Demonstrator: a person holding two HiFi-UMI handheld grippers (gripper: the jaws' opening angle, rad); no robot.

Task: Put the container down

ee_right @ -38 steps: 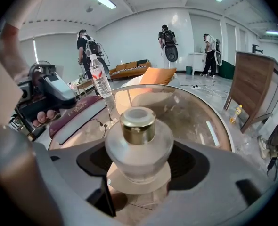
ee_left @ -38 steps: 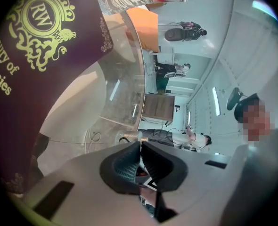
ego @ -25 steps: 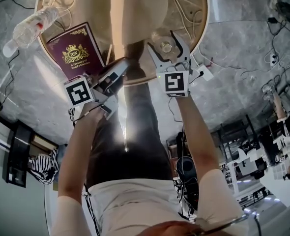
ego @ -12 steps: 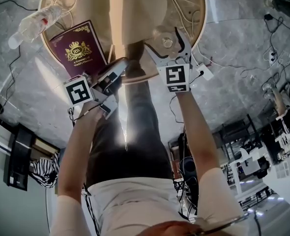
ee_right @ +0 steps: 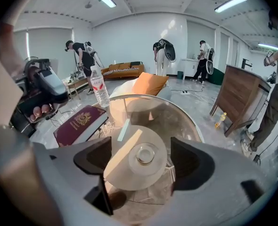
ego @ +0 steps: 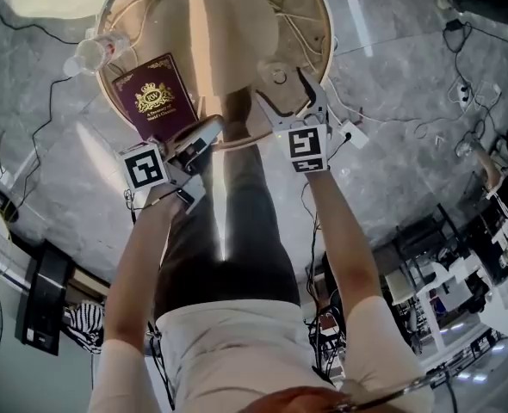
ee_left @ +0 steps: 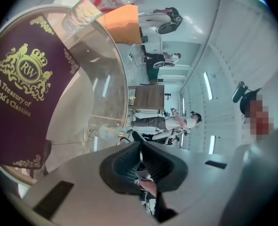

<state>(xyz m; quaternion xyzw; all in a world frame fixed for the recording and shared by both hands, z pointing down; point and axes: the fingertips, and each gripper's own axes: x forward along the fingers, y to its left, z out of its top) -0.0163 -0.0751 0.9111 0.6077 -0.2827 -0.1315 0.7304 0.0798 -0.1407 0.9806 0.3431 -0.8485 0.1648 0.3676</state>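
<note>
The container, a small clear glass jar, stands on the round glass table, near its front edge. My right gripper hovers above it, open. The jar shows below and between the wide-apart pads, untouched. Those jaws have just been closing a little, with nothing gripped between them. My left gripper is shut and empty, at the table's edge beside a maroon book. In the left gripper view the pads meet with nothing between them.
An upright plastic water bottle stands behind the book. White cables lie under the glass top. The person's legs are below the table edge. Several people, an orange cushion and a wooden cabinet are farther off.
Both grippers have lifted upward from the table. The right gripper's jaws stand wider than a second ago, and the jar stays on the glass.
</note>
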